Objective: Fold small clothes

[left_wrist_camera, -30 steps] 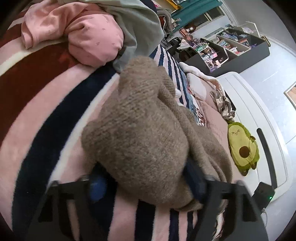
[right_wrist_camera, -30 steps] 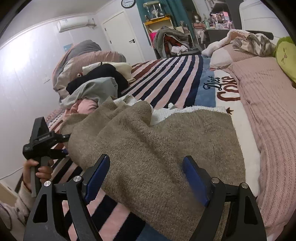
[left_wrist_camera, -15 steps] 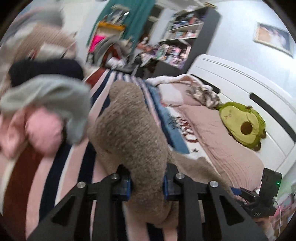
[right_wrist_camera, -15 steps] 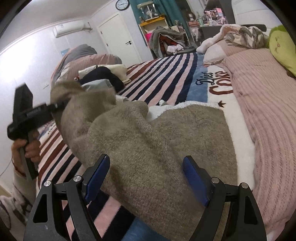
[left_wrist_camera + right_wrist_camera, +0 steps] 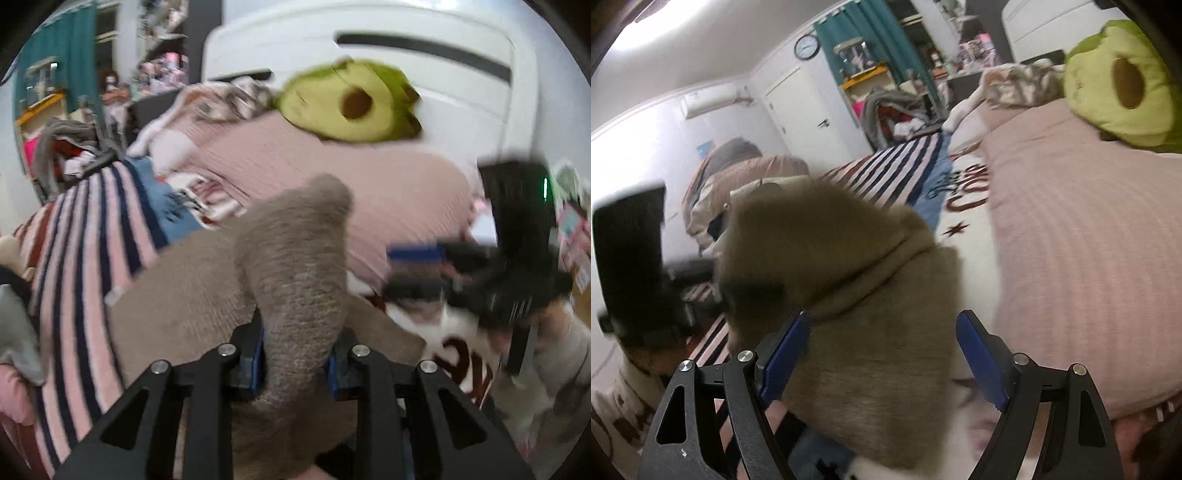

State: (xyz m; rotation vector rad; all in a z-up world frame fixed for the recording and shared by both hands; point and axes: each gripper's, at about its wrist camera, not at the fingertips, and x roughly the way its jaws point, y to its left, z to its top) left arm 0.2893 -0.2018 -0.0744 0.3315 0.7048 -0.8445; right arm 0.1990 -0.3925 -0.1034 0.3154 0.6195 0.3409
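We see the brown knit garment (image 5: 295,280) covering the left gripper (image 5: 295,363) pads almost wholly, and its lower part runs off the bottom edge. The right gripper (image 5: 417,269) is smeared by motion blur there. The avocado plush (image 5: 1123,85) is cut by the right wrist view's edge.

Both fisheye views sit low and close over the bed (image 5: 388,177). The left wrist view faces the white headboard (image 5: 369,51) past its own tongs (image 5: 295,363). The right wrist view looks along the bed toward the white door (image 5: 801,110). Both share the taupe knitted garment (image 5: 857,295), the green avocado-shaped plush toy (image 5: 351,103) and the pink-and-navy striped blanket (image 5: 85,258).
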